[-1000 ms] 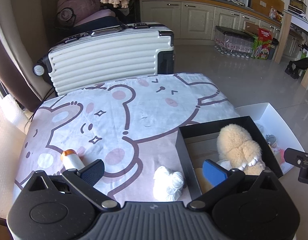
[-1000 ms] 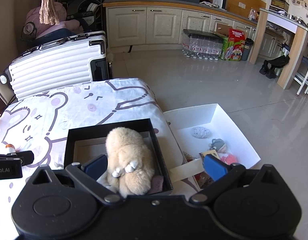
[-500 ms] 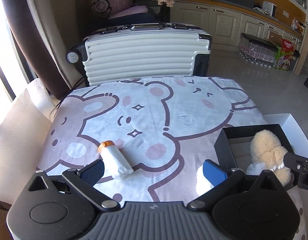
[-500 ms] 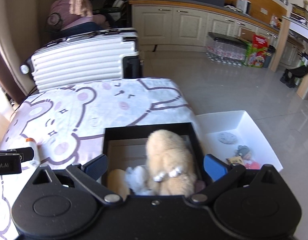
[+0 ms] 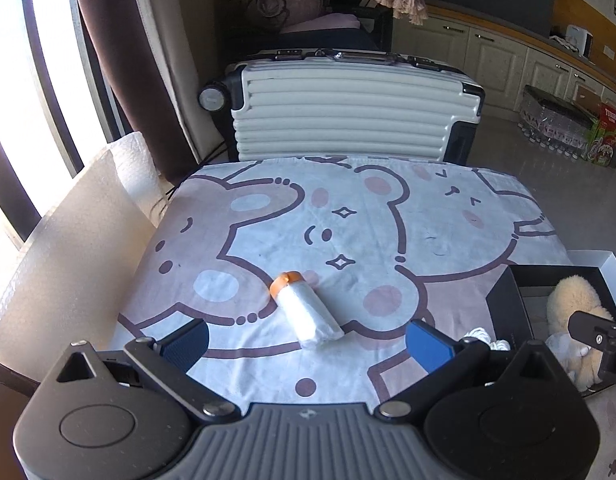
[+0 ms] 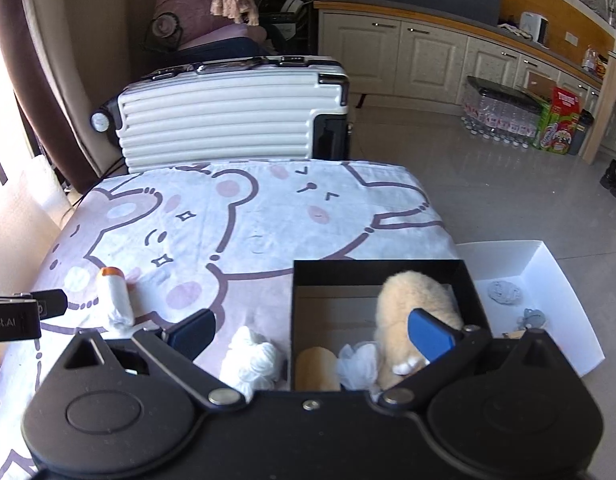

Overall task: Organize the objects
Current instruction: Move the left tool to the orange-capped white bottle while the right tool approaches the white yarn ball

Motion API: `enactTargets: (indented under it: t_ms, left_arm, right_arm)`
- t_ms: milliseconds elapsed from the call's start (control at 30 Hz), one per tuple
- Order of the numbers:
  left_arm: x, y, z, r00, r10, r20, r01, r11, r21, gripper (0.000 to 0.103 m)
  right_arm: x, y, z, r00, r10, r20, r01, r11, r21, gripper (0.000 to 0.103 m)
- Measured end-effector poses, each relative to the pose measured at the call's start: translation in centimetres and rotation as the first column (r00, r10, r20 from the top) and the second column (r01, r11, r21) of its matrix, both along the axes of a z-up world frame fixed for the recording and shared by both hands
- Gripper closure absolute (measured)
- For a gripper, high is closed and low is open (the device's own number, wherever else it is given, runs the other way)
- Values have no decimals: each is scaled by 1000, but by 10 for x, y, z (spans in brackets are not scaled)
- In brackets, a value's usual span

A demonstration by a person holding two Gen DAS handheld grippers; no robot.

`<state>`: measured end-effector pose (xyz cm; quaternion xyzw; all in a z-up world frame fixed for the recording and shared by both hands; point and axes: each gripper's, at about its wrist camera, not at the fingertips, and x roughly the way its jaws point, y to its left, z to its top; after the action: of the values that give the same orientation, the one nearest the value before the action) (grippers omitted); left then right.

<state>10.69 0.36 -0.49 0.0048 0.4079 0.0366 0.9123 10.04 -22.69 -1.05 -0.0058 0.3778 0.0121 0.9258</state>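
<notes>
My left gripper (image 5: 306, 344) is spread wide and empty; the white bottle (image 5: 308, 310) with an orange cap lies on the bench (image 5: 387, 216) just ahead, between its fingers. My right gripper (image 6: 311, 330) is also spread, holding nothing, with the white cloth bundle (image 6: 252, 358) between its fingers and the black box (image 6: 375, 272) with the plush toy (image 6: 411, 300) ahead right.

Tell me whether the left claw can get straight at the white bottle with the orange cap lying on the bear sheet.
Probably yes. The left claw is open, and the white bottle lies on the sheet just ahead, between its fingers, with nothing on or against it. The white cloth bundle sits apart, off to the right.
</notes>
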Motion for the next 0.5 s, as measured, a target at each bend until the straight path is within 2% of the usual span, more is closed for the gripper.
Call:
enactTargets:
  t_ms: [500]
  left_arm:
    - [-4,19,0,1000,22,15,-22,1000,-6,0]
  right_arm:
    - [5,18,-2,1000,21,-4,-21,1000,0,0]
